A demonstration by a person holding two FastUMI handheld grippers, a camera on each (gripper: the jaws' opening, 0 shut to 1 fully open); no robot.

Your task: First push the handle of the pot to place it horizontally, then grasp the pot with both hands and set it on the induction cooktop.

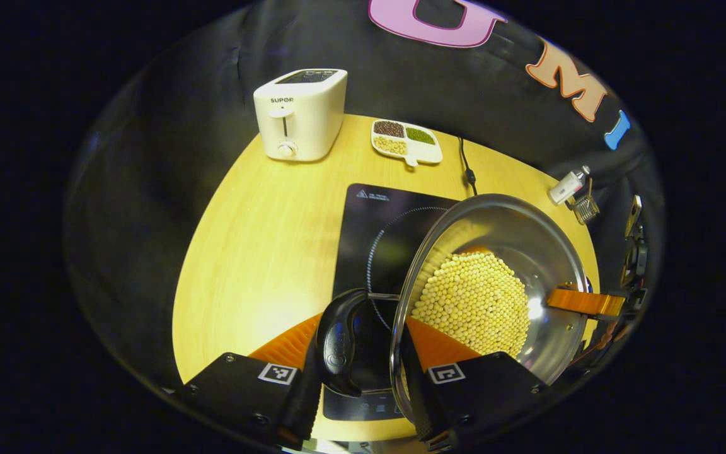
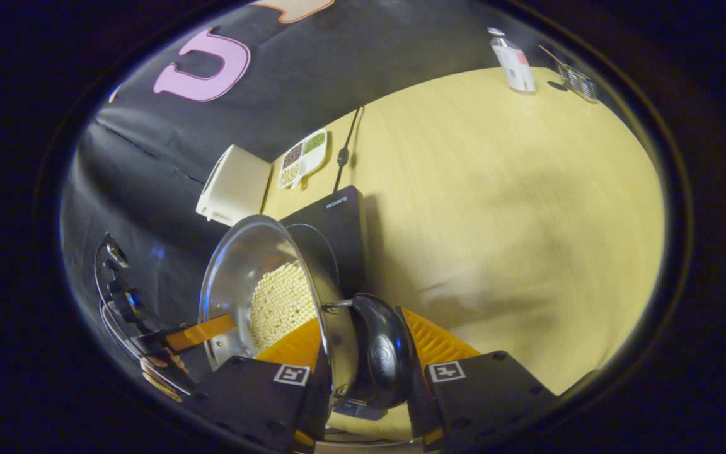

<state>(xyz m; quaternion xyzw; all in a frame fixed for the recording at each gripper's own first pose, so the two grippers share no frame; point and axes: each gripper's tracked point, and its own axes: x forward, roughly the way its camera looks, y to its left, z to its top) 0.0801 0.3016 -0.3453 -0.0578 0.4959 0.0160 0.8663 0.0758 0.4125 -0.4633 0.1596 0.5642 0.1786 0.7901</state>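
One white toaster (image 1: 300,113) stands at the far left of the round wooden table (image 1: 262,239), back from the single black induction cooktop (image 1: 372,221). Just right of the toaster lies one white divided dish (image 1: 406,142) with three compartments of dark, green and pale beans, and right of that a black power cord (image 1: 466,165) trails toward the cooktop. Farther right, near the table's edge, sit one small white bottle (image 1: 568,186) and one small wire basket (image 1: 585,209).

The one stainless steel pot (image 1: 546,252) is held over the cooktop's near right part, tilted, its shiny bowl holding a mound of pale round beans (image 1: 473,306). It has two black side handles. In the left gripper view, the left gripper (image 1: 363,343) has its orange fingers (image 1: 287,343) closed around the near black handle (image 1: 338,343) and the pot's rim. In the right gripper view, the right gripper (image 2: 363,353) likewise has its fingers (image 2: 435,343) pressed on either side of the other black handle (image 2: 379,353), with the cooktop just behind the pot.
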